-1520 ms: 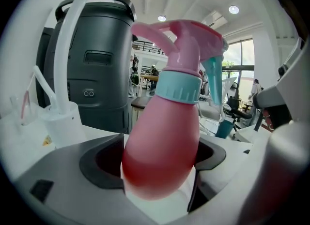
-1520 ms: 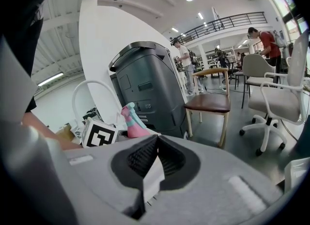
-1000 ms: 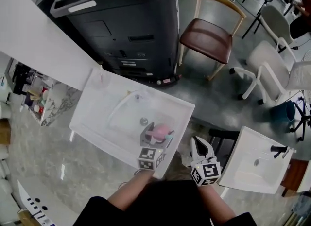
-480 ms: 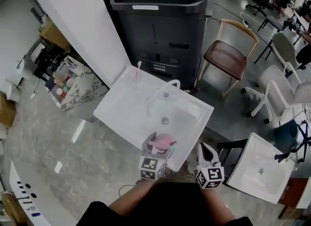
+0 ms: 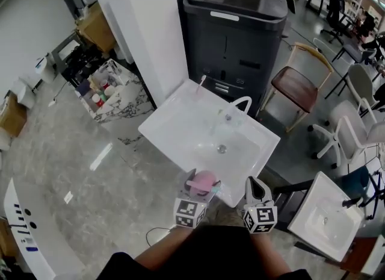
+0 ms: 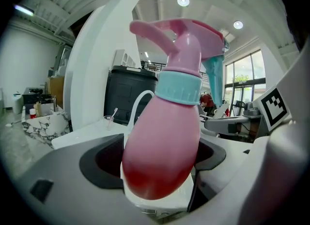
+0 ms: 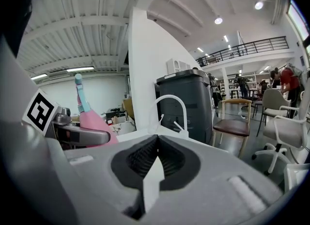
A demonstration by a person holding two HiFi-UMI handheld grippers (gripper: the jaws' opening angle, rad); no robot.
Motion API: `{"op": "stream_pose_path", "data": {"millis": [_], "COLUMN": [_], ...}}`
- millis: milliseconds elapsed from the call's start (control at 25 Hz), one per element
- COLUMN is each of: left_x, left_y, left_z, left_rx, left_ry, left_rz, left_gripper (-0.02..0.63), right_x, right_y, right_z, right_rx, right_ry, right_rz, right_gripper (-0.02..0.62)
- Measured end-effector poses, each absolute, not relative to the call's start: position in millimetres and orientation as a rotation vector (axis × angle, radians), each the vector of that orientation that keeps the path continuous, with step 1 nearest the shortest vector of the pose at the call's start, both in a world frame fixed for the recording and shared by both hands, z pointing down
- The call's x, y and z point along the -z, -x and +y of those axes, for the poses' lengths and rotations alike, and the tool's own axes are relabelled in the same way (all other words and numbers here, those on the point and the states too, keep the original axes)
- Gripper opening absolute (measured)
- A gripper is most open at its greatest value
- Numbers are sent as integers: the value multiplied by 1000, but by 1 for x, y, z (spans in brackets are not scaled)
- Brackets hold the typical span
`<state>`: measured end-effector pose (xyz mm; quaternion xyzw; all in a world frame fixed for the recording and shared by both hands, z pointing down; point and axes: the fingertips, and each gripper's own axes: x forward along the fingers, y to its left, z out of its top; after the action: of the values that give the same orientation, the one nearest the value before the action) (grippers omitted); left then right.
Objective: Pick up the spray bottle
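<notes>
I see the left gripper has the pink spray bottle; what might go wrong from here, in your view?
1. The left gripper clamps only the rounded lower body of the spray bottle, which leans in the jaws, so it may pivot or slip.
2. The bottle hangs over the near rim of the sink; a drop could hit that rim or the floor.
3. The right gripper is shut and empty, so it probably could not catch a slip.

Spray bottle (image 6: 162,151) pink, collar (image 6: 180,93) and trigger (image 6: 213,76) teal. Marker cubes (image 5: 187,212) black-and-white squares. Sink (image 5: 174,131) white. Pillar (image 5: 144,26) white. Printer (image 5: 240,38) dark grey. Chair (image 5: 295,83) seat brown, frame pale wood. Floor (image 5: 90,170) grey, marbled.
</notes>
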<state>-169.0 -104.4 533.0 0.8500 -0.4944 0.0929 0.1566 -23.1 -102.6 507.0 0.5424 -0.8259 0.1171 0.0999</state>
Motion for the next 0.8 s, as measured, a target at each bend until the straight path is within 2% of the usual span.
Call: {"op": "stream_pose_path", "data": {"millis": [320, 800], "left_x": [-531, -533], "left_y": [210, 211], "left_z": [-77, -59], "left_rx": [-254, -278], "left_ry": [-2393, -2410], "left_rz": [-1462, -1428], "left_gripper": [411, 411], "right_x": [-498, -490], "right_y": [55, 66], "right_z": [-78, -63], "right_rx": [-309, -281], "right_ry": [-1608, -1601], "right_rz": [-2458, -2448], "right_gripper": [-3, -3]}}
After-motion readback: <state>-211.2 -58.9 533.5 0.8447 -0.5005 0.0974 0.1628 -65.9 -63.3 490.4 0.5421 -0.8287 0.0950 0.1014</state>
